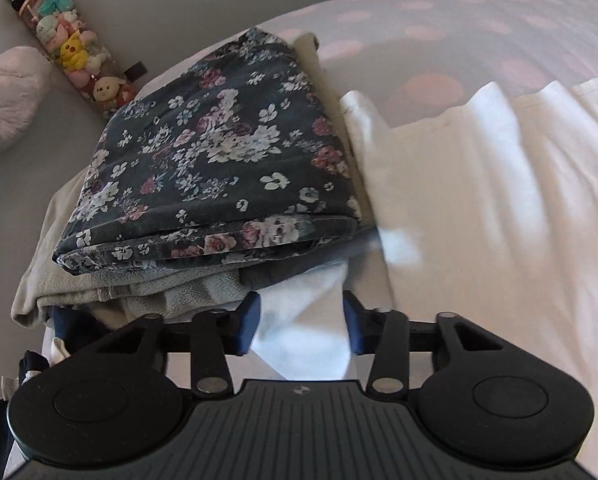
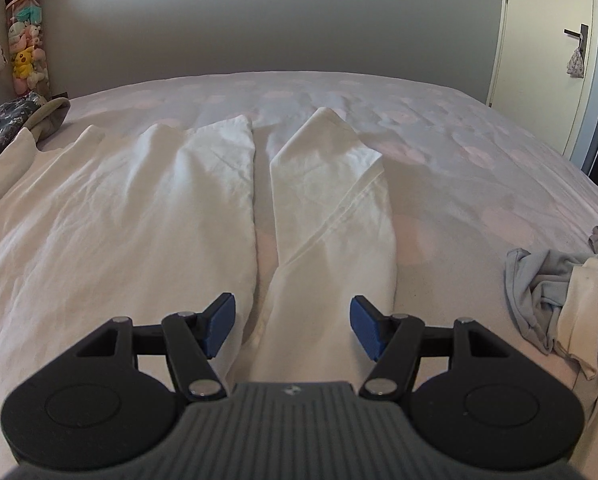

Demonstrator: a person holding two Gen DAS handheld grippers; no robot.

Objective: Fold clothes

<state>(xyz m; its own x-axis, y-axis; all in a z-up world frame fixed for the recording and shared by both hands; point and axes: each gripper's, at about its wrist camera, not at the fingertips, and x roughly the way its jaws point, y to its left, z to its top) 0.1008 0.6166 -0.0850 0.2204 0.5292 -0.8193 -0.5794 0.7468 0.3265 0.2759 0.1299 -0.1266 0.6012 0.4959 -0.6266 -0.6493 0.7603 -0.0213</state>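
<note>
A white garment [image 2: 139, 208] lies spread on the bed, its narrower right strip [image 2: 331, 208] running toward the camera. My right gripper [image 2: 292, 326] hovers low over that strip, open, with the blue pads [image 2: 221, 322] on either side and not touching it. In the left wrist view the same white garment [image 1: 479, 200] reaches under my left gripper [image 1: 301, 326]. Its near corner fills the narrow gap between the blue pads [image 1: 249, 326], which are shut on it. Right beside this gripper stands a folded stack topped by a dark floral garment [image 1: 219, 160].
Beige and grey folded pieces [image 1: 139, 292] sit under the floral one. A loose heap of grey and cream clothes [image 2: 567, 292] lies at the bed's right edge. A clear tube of plush toys [image 2: 23, 52] stands in the left corner. A door [image 2: 551, 60] is at the right.
</note>
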